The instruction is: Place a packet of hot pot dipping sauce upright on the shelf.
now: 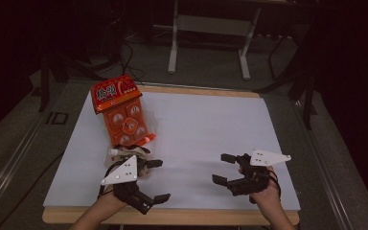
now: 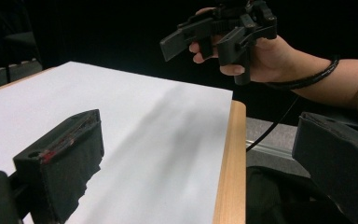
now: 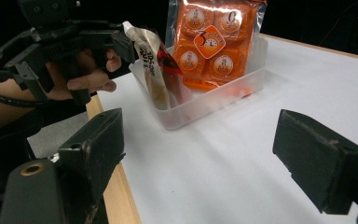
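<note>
- The left claw (image 1: 159, 179) stands wide open and empty at the tabletop's (image 1: 206, 124) near-left corner, beside the clear tub (image 3: 242, 91); a careless sweep could knock the tub.
- In the tub, an orange packet (image 1: 122, 112) and a slim sachet (image 3: 151, 70) lean upright and could topple out.
- The right claw (image 1: 224, 168), also open and empty, hovers near the front edge.
</note>
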`<state>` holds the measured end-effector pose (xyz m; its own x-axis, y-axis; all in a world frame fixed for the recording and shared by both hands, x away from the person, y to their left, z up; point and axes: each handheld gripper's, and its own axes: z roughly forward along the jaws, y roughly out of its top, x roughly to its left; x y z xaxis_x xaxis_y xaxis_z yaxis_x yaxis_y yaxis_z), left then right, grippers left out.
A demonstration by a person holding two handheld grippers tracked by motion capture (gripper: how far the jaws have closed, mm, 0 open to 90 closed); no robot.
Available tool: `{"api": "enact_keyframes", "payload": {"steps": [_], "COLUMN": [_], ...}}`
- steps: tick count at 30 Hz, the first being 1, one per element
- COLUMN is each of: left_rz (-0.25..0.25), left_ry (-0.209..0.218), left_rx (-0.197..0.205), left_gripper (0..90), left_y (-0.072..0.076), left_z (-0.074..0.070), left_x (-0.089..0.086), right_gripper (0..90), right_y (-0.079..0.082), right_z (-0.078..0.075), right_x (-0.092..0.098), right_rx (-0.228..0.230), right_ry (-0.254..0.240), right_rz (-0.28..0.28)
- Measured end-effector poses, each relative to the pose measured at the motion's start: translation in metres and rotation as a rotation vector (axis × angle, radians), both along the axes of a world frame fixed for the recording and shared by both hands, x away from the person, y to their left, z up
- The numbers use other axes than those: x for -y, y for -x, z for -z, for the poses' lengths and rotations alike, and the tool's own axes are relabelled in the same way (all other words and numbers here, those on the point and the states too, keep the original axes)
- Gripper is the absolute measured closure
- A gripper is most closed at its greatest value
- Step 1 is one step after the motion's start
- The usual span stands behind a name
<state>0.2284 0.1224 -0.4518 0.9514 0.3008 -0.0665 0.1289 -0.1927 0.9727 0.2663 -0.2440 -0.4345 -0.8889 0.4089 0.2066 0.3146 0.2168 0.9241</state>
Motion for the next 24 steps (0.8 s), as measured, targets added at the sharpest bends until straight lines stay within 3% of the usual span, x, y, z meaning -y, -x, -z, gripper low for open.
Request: {"api": "enact_keyframes", "payload": {"steps": [7, 11, 20, 24], "left_rz": [0.03, 0.026, 0.041, 0.034], "left_ry": [0.01, -0.013, -0.018, -0.05], "left_rx": [-0.019, -0.025, -0.04, -0.043], "left_gripper": [2.6, 2.8, 2.8, 2.8], "left_y": [0.001, 0.001, 0.001, 0.0], "left_z": [0.01, 0.015, 0.027, 0.035], "left_x": [0.007, 0.009, 0.011, 0.013], "right_gripper": [16.2, 16.2, 16.2, 16.2], "right_y": [0.0, 0.0, -0.002, -0.002], "right_z": [0.003, 0.004, 0.007, 0.008], "right_x": [-0.001, -0.001, -0.002, -0.003], "right_rx": [0.002, -0.003, -0.007, -0.006], "right_ry": [0.012, 0.014, 0.017, 0.026], "right_rz": [-0.001, -0.003, -0.004, -0.007]}}
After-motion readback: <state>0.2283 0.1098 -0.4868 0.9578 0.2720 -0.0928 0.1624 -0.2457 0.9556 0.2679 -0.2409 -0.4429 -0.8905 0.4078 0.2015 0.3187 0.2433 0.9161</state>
